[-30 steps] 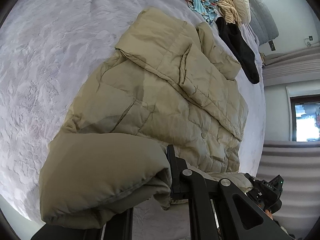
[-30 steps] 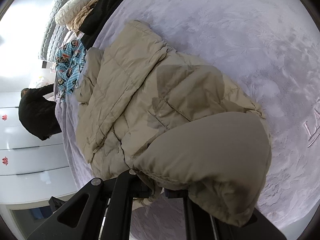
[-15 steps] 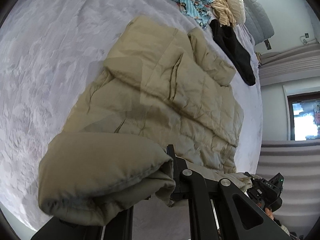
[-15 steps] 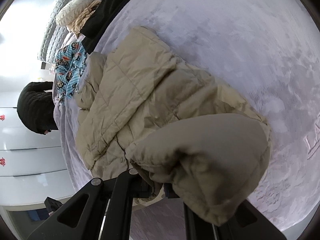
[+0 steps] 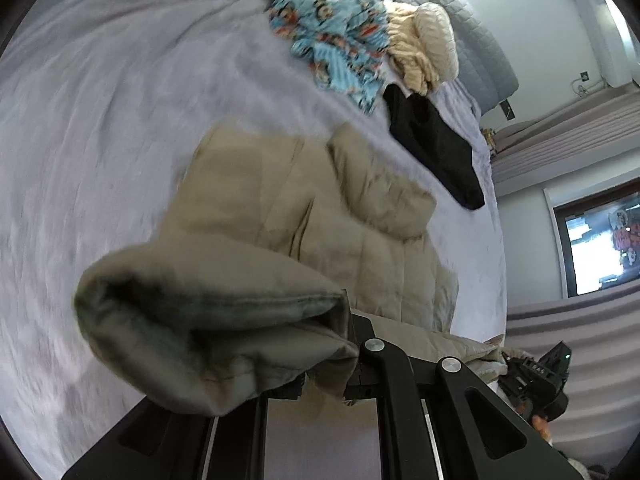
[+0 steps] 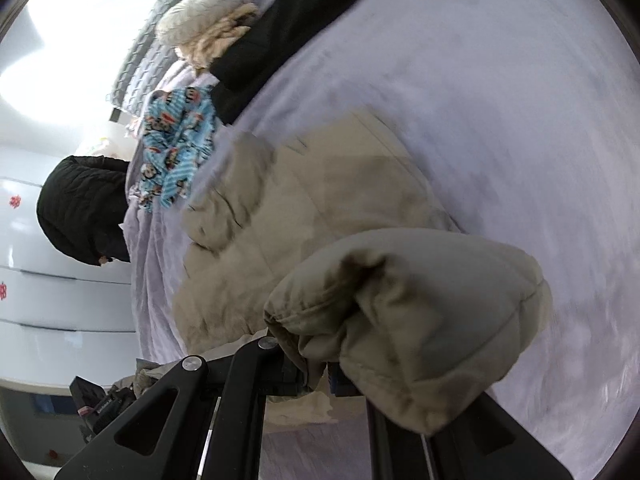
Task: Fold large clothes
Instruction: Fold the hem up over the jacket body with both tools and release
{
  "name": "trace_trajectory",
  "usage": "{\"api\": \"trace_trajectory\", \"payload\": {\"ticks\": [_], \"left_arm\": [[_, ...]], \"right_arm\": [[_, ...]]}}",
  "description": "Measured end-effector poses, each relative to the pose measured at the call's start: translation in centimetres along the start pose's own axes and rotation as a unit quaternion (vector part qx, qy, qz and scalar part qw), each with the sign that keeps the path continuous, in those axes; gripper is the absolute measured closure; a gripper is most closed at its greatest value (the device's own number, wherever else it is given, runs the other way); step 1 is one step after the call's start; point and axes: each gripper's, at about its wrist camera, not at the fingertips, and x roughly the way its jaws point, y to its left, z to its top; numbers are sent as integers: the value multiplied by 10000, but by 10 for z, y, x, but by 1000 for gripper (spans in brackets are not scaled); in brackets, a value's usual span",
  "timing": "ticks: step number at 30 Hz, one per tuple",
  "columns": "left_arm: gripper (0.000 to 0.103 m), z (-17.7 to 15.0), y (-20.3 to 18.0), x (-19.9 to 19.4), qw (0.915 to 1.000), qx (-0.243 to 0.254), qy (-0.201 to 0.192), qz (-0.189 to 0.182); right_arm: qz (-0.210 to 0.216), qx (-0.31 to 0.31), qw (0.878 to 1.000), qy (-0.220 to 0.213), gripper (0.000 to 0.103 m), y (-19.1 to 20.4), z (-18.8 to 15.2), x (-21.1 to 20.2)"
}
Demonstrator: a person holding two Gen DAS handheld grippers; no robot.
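Observation:
A large beige puffer jacket (image 5: 320, 216) lies on the grey bed (image 5: 100, 120). My left gripper (image 5: 320, 380) is shut on a bunched corner of the jacket's hem (image 5: 208, 320), lifted over the rest of the jacket. My right gripper (image 6: 316, 380) is shut on the other hem corner (image 6: 420, 312), lifted the same way above the jacket (image 6: 300, 200). The bunched cloth hides most of both grippers' fingers. The right gripper also shows at the lower right of the left wrist view (image 5: 536, 376).
At the head of the bed lie a blue patterned garment (image 5: 332, 36), a cream knit (image 5: 424, 44) and a black garment (image 5: 436, 144). A black jacket (image 6: 84, 208) hangs off the bed's left side. A window (image 5: 600, 248) is at the right.
Both grippers have carried the held hem forward and upward over the jacket toward the head of the bed. The jacket's flat part looks shorter and the view is blurred by motion.

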Motion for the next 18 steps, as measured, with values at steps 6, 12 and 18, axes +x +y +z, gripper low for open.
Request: {"api": "trace_trajectory", "payload": {"ticks": [6, 12, 18], "left_arm": [[90, 49, -8, 28, 9991, 129, -290, 264], [90, 91, -8, 80, 9952, 410, -372, 807], [90, 104, 7, 144, 9887, 626, -285, 1335]], "right_arm": [[-73, -517, 9986, -94, 94, 37, 56, 29], [-162, -695, 9974, -63, 94, 53, 104, 80], [-395, -713, 9967, 25, 94, 39, 123, 139]]}}
